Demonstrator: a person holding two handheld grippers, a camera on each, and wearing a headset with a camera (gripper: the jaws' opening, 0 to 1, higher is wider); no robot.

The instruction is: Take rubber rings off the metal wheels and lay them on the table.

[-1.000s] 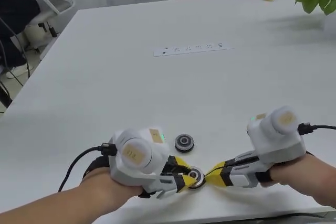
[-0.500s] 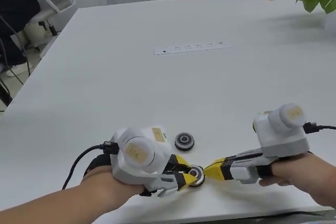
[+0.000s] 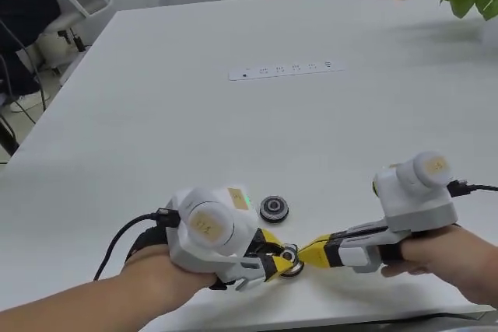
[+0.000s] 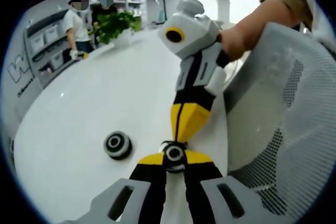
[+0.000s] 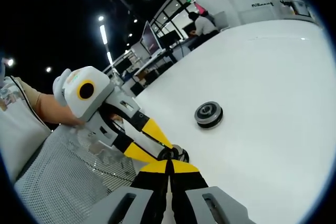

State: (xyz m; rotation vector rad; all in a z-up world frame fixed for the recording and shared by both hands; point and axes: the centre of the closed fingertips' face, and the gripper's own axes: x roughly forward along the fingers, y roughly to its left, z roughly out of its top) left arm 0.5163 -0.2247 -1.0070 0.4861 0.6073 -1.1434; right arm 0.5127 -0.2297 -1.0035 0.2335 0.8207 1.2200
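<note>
Evidently mid-strip, the left gripper point(image 3: 275, 260) clamped a metal wheel point(image 3: 289, 257); the right gripper point(image 3: 303, 253), jaws closed at its rim, likely had to peel the ring point(image 4: 166, 153) off next.

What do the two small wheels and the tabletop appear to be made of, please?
Loose wheel: shiny silvery hub, likely metal; matte black band, probably rubber. Wheel in the left hand-held gripper: silvery glint, likely metal. Table: smooth white, softly reflective, perhaps laminate.

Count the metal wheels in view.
2. One wheel is gripped in the left claw, the right claw at it; the other wheel lies loose on the table just beyond.
</note>
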